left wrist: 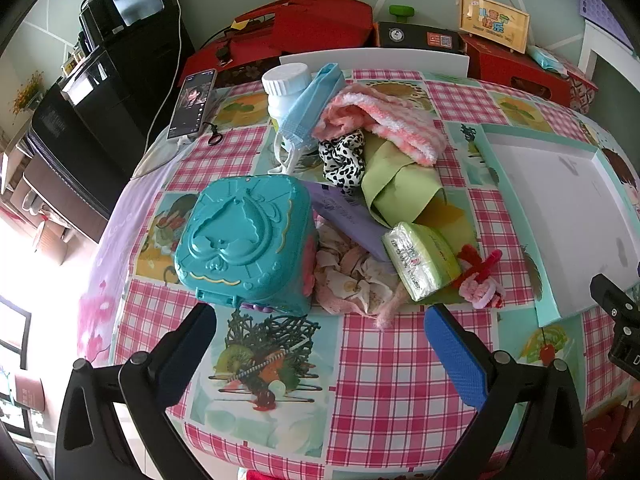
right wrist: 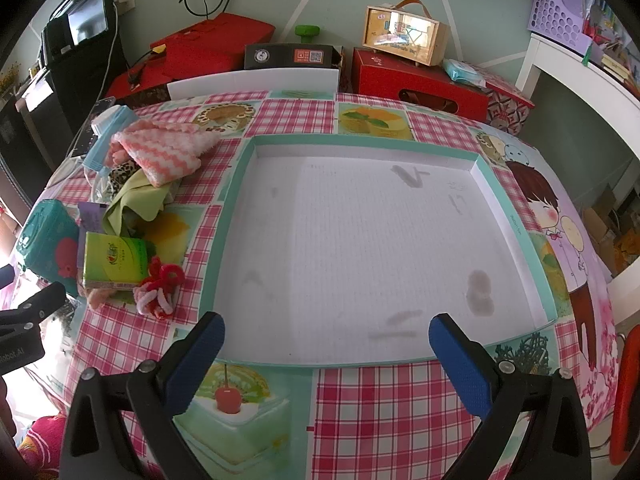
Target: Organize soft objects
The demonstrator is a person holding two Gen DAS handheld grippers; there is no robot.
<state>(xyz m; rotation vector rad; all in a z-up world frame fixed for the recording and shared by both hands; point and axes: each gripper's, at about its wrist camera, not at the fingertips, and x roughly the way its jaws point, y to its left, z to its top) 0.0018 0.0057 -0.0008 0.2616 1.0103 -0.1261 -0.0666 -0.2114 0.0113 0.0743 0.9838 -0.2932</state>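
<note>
A pile of soft things lies mid-table: a pink-and-white fuzzy towel [left wrist: 384,120] [right wrist: 160,150], a leopard scrunchie [left wrist: 344,158], a green cloth [left wrist: 396,184] [right wrist: 138,198], a blue face mask [left wrist: 310,106], a crumpled floral cloth [left wrist: 352,276], a red-and-pink yarn knot [left wrist: 480,280] [right wrist: 158,284] and a green tissue pack [left wrist: 420,260] [right wrist: 114,262]. A shallow white box lid with a teal rim [right wrist: 516,220] [left wrist: 538,208] lies empty to the right. My left gripper [left wrist: 320,344] is open, near the pile's front. My right gripper [right wrist: 326,344] is open at the lid's near edge.
A teal plastic toy case [left wrist: 244,236] [right wrist: 44,236] stands left of the pile, a white bottle [left wrist: 286,88] and a phone [left wrist: 192,104] behind it. A purple card [left wrist: 344,212] lies under the cloths. Red boxes [right wrist: 420,76] line the table's far edge.
</note>
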